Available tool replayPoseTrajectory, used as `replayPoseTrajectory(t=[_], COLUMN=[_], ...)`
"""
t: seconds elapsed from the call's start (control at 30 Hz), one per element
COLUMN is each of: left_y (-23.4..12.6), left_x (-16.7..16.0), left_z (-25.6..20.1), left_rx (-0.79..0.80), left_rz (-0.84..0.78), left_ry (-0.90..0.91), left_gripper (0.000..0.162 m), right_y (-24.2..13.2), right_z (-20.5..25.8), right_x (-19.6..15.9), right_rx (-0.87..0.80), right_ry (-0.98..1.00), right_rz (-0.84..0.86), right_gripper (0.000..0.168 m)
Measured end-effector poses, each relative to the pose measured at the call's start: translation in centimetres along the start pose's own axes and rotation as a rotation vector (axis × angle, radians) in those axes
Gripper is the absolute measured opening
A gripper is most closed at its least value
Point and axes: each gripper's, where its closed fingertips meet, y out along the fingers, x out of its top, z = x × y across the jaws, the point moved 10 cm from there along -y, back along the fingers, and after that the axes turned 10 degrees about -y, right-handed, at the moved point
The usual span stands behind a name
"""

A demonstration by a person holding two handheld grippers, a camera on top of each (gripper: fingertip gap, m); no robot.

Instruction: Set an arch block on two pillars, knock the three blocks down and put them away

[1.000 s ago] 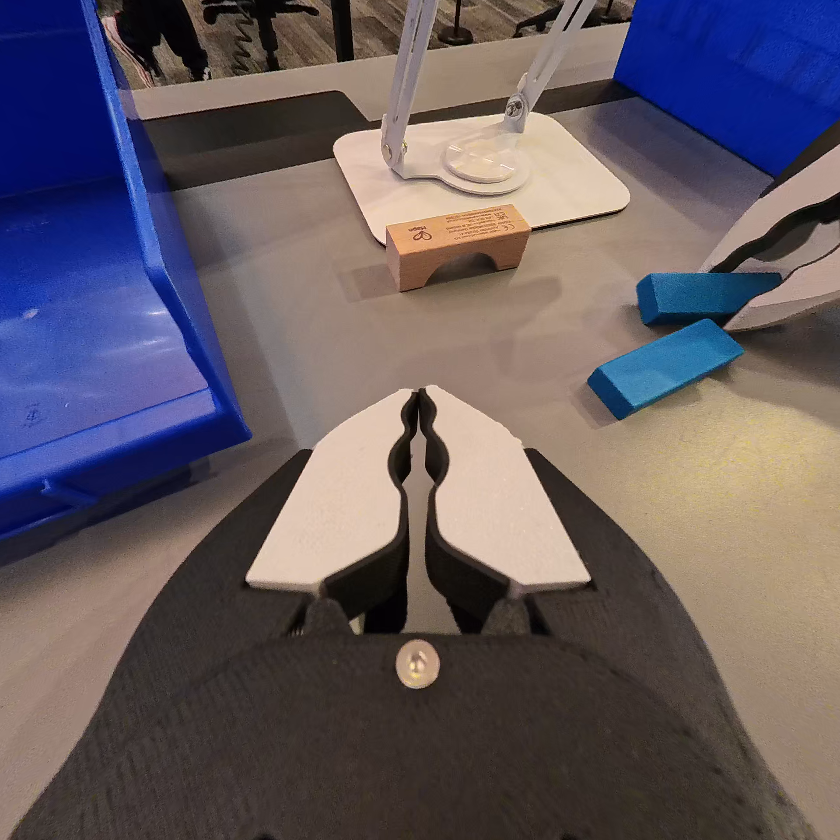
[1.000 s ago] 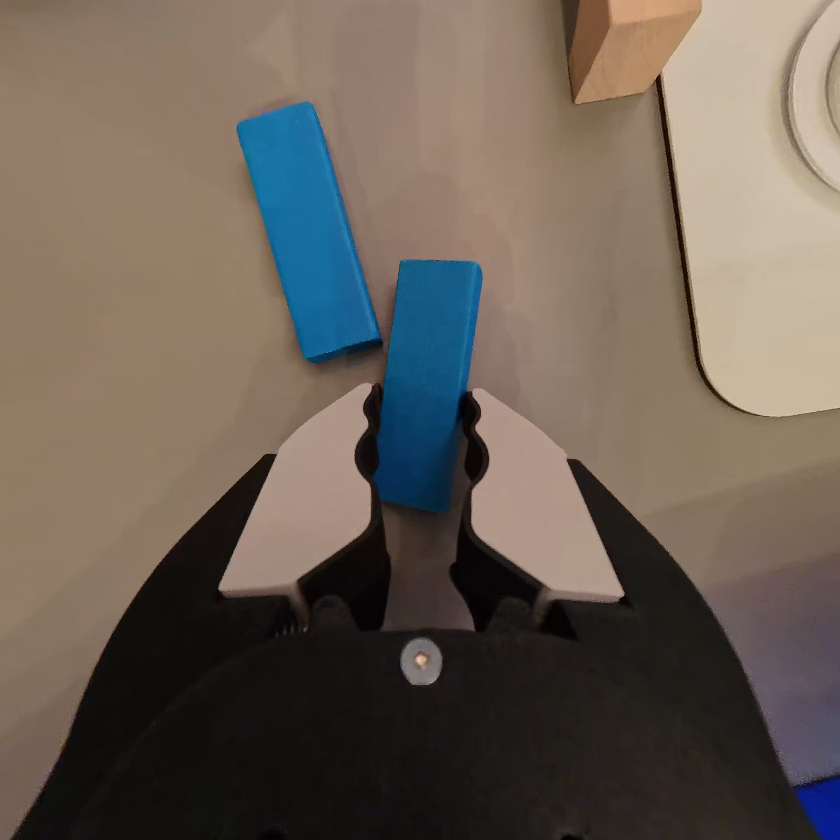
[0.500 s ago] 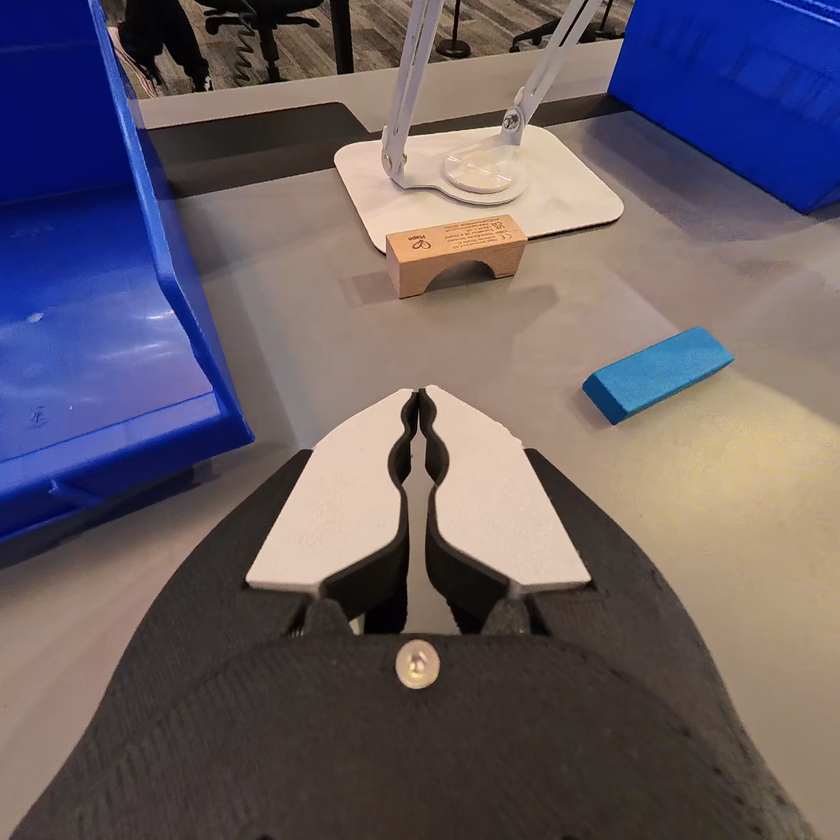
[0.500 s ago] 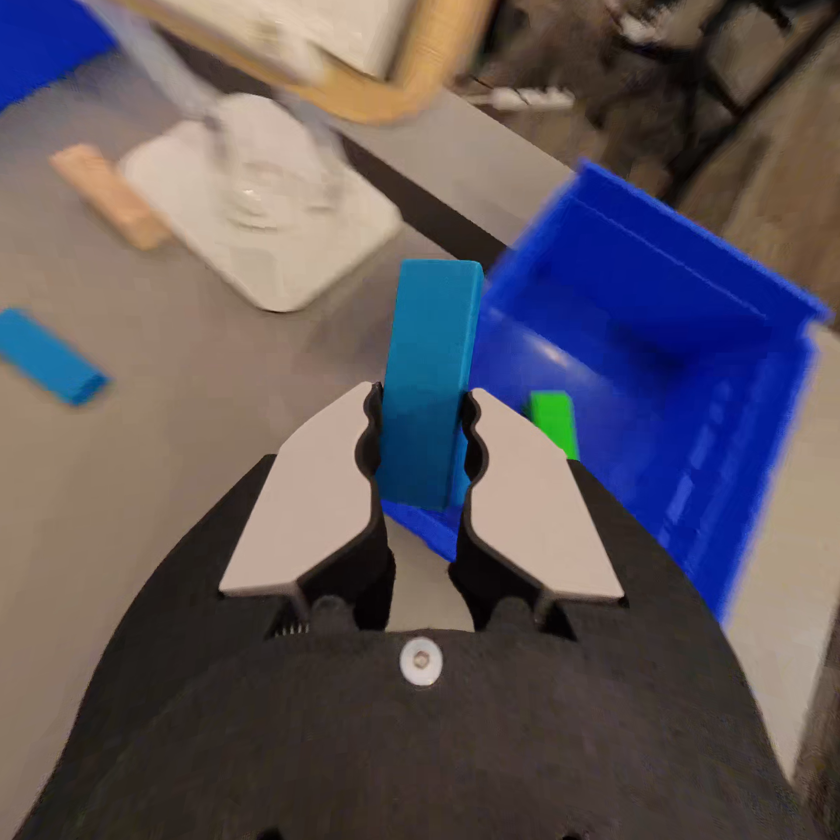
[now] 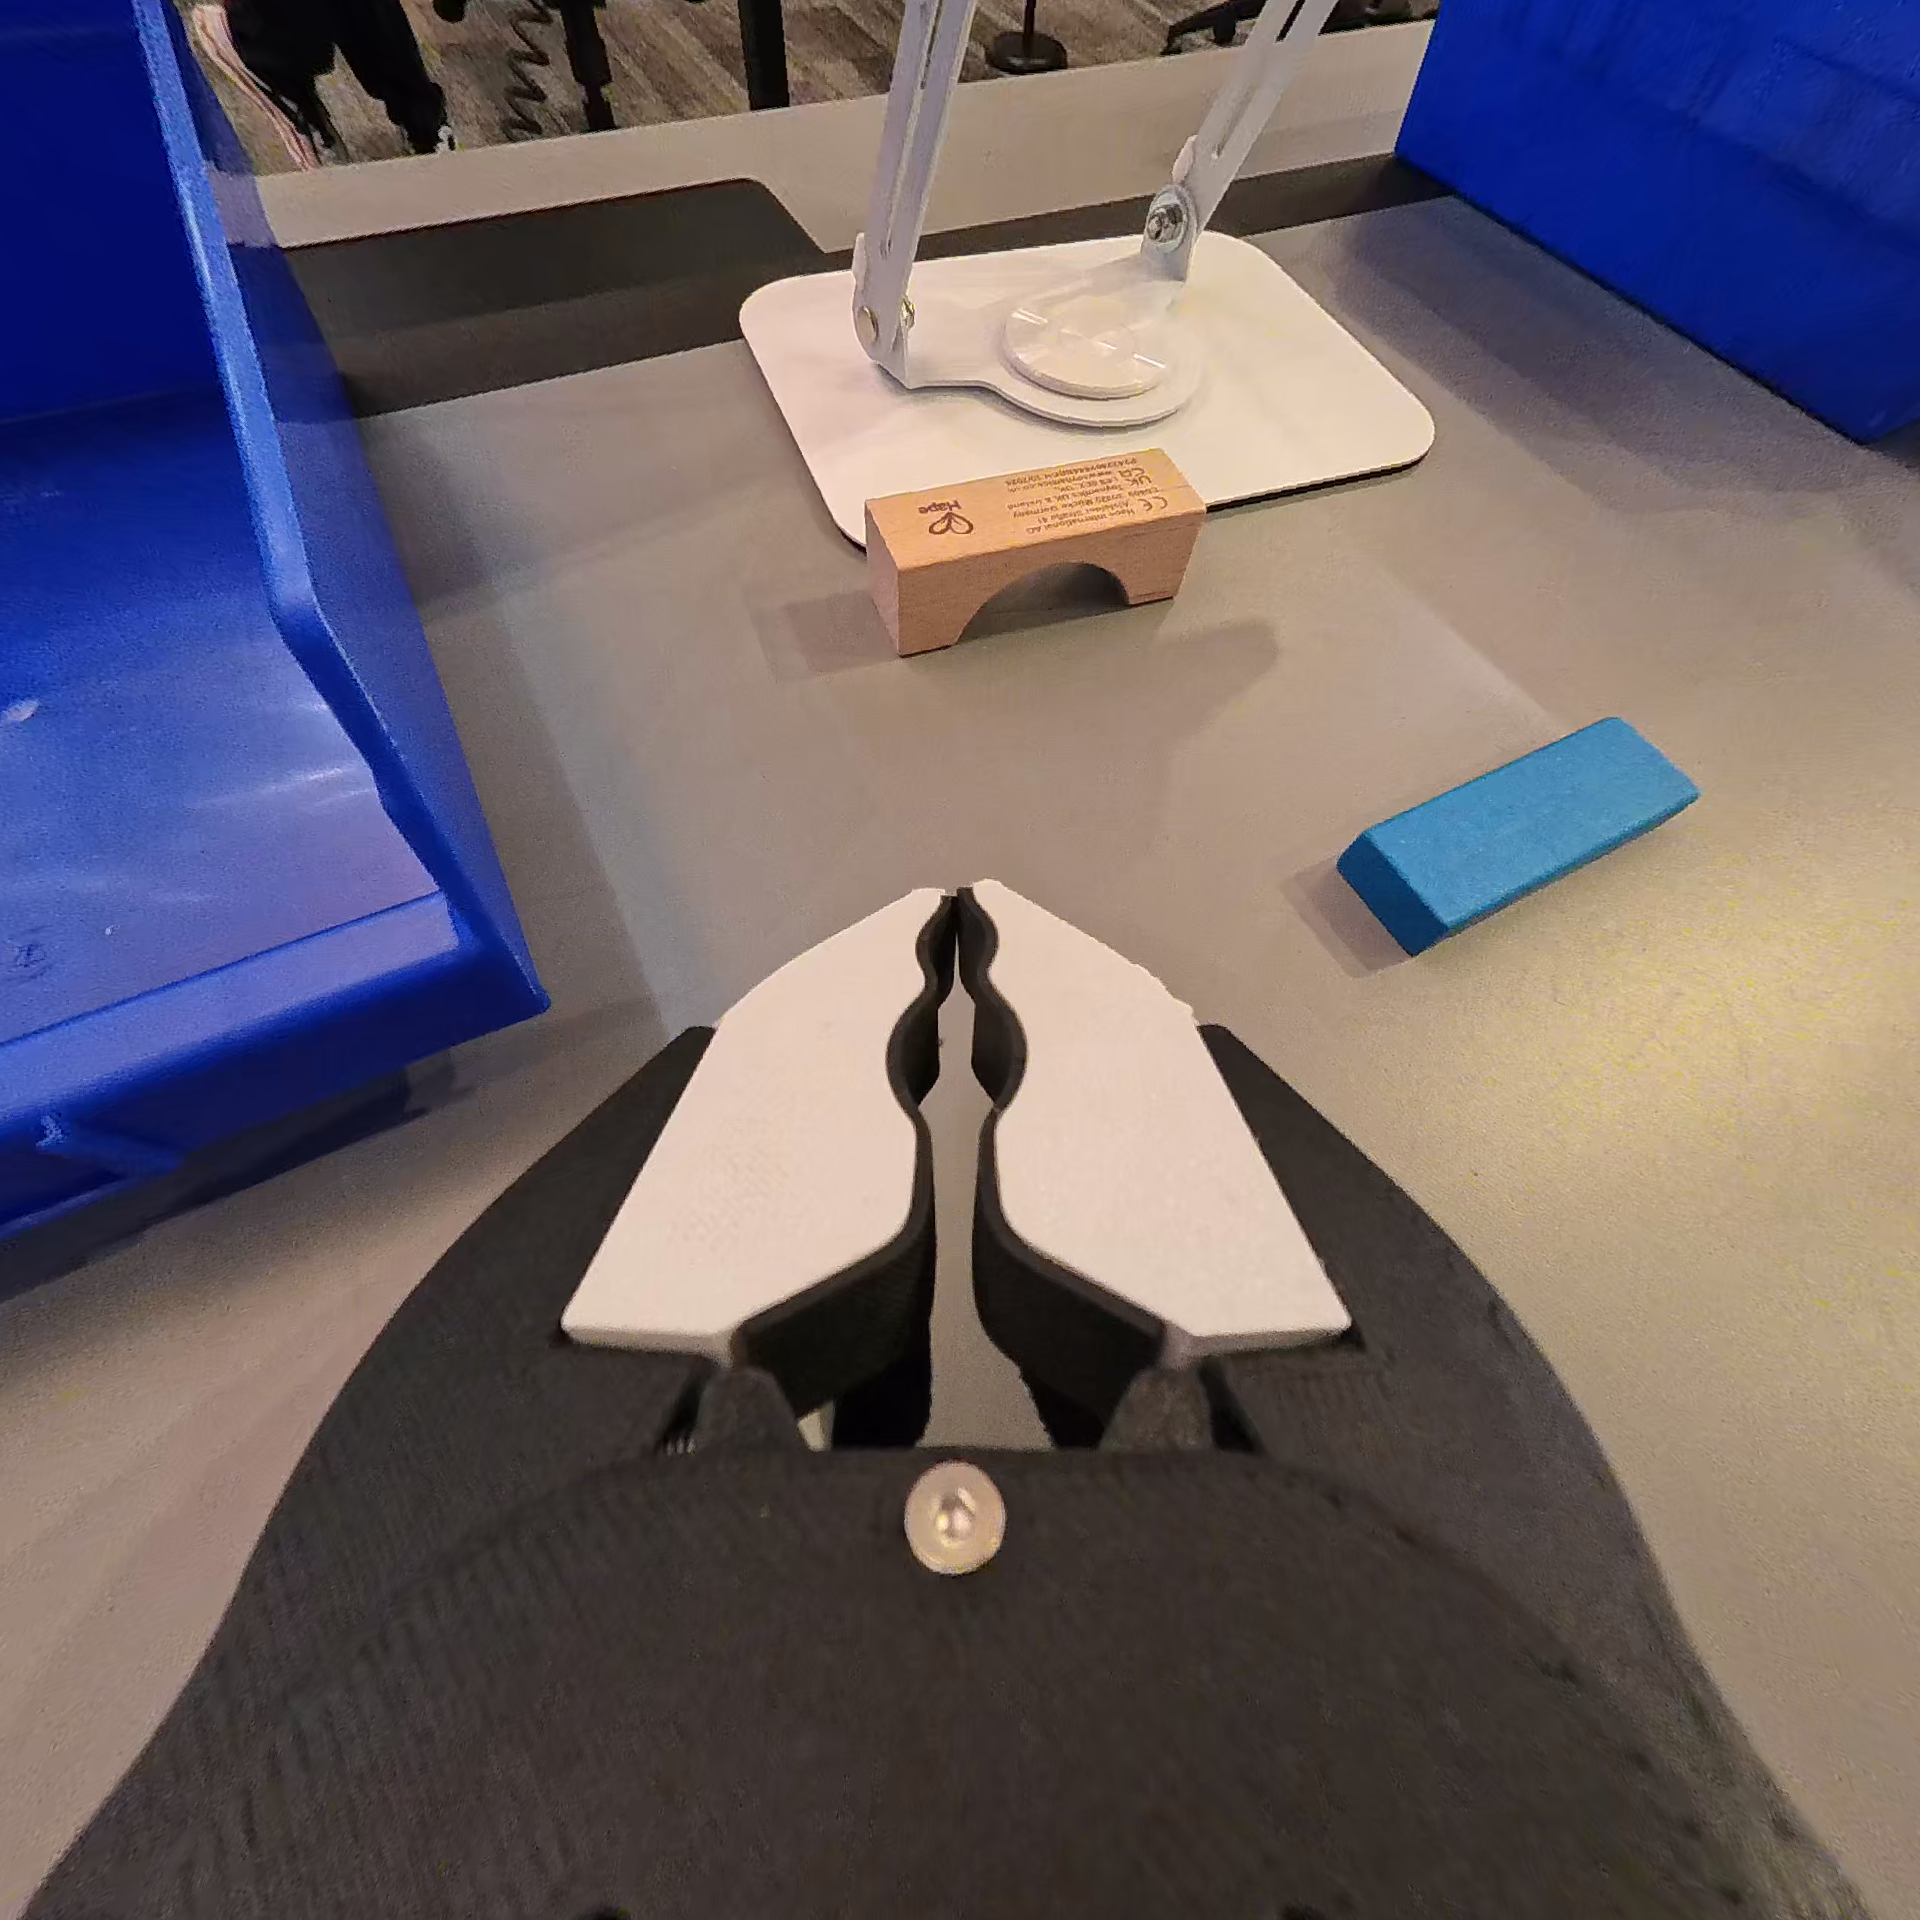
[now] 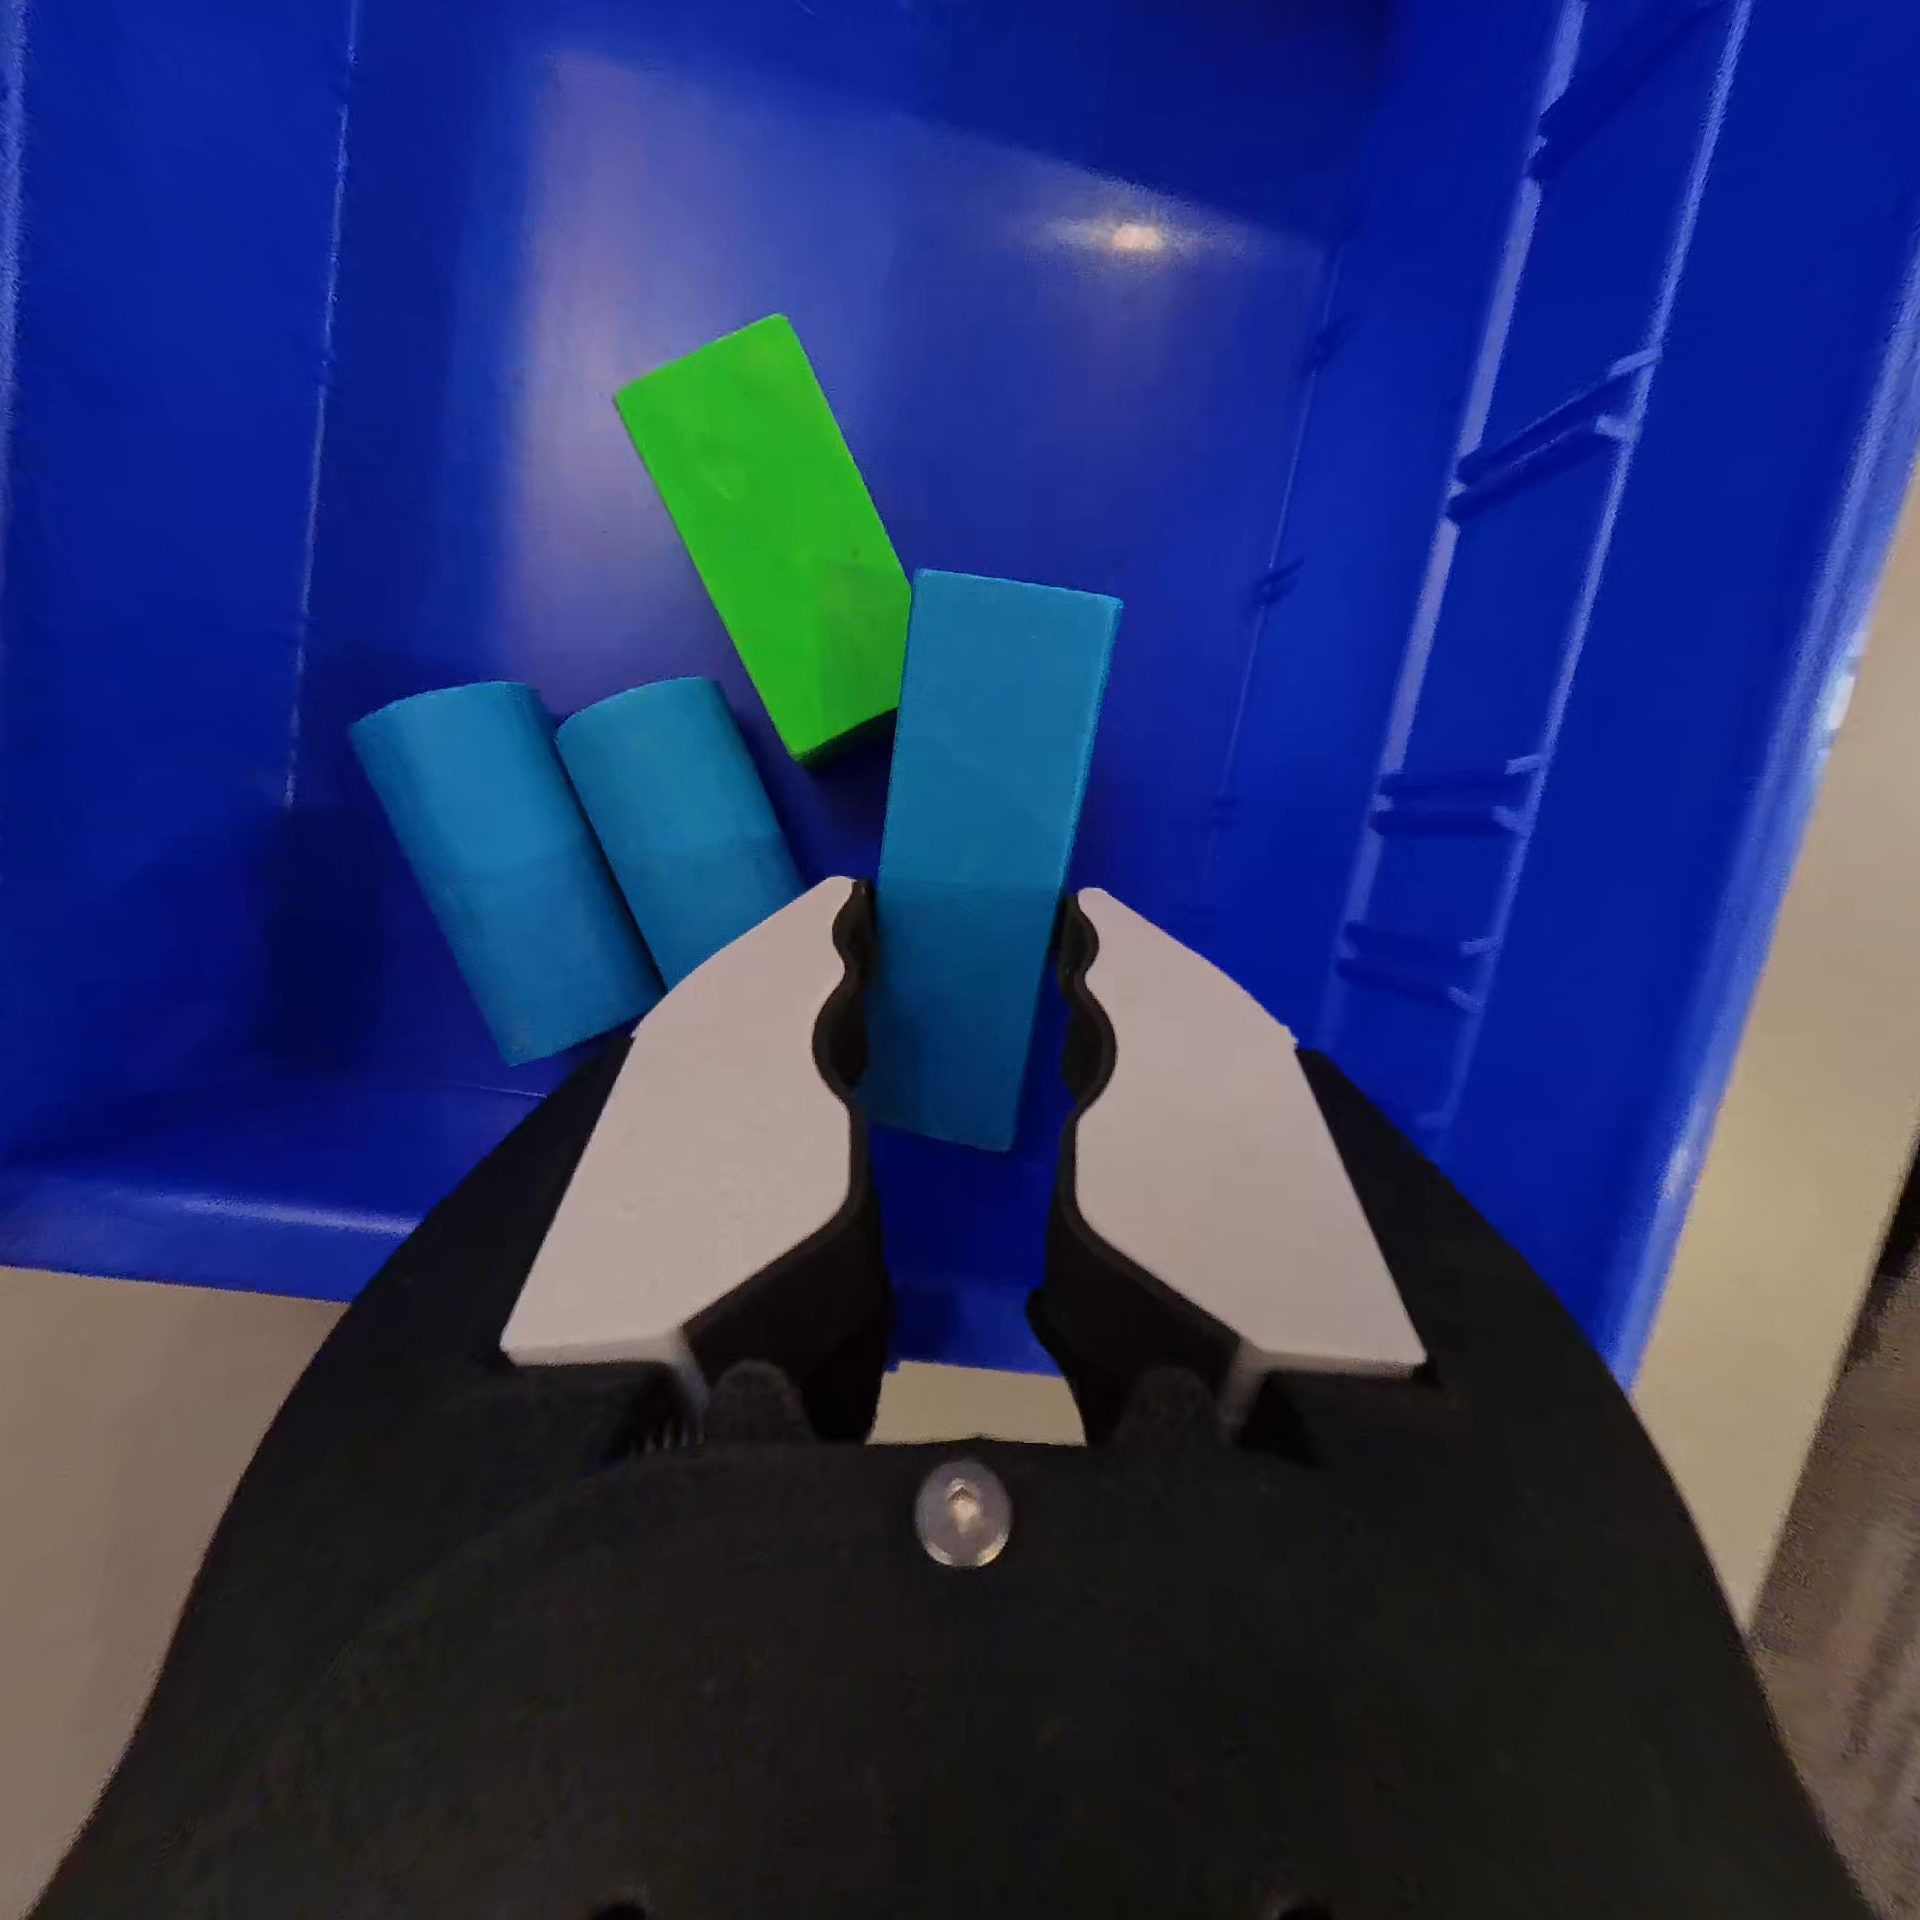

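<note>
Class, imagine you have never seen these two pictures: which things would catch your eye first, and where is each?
First, the green block lying in the blue bin beside two blue cylinders, with the right hand-held gripper holding a blue block above them. On the grey table, the wooden arch sits before a white lamp base, another blue block lies to its right, and the left hand-held gripper is shut and empty.

Right gripper [image 6: 961, 904] clamps a blue pillar block [image 6: 982, 831] over the blue bin [image 6: 1455, 520].

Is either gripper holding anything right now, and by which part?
The right gripper holds a blue flat block by its near half, long sides between the fingers, over the bin. The left gripper is shut on nothing.
</note>
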Motion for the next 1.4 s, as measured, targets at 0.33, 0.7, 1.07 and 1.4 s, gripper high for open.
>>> replayPoseTrajectory(t=[0.33,0.7,1.07,1.4], left_y=[0.2,0.2,-0.1,-0.1], left_x=[0.0,0.1,0.3,0.2], left_z=[-0.1,-0.1,-0.1,-0.3], left_rx=[-0.005,-0.011,-0.019,-0.020], left_rz=[0.008,0.001,-0.009,-0.006], left_ry=[0.002,0.007,0.013,0.016], left_gripper=[0.000,0.000,0.000,0.000], right_y=[-6.2,-7.1,-2.0,-13.2], right_z=[3.6,31.0,36.6,18.4], right_x=[0.8,3.0,4.6,6.4], right_rx=[-0.045,0.544,0.698,0.414], right_ry=[-0.125,-0.952,-1.037,-0.564], right_rz=[-0.167,-0.323,-0.172,-0.539], right_gripper=[0.035,0.058,0.033,0.033])
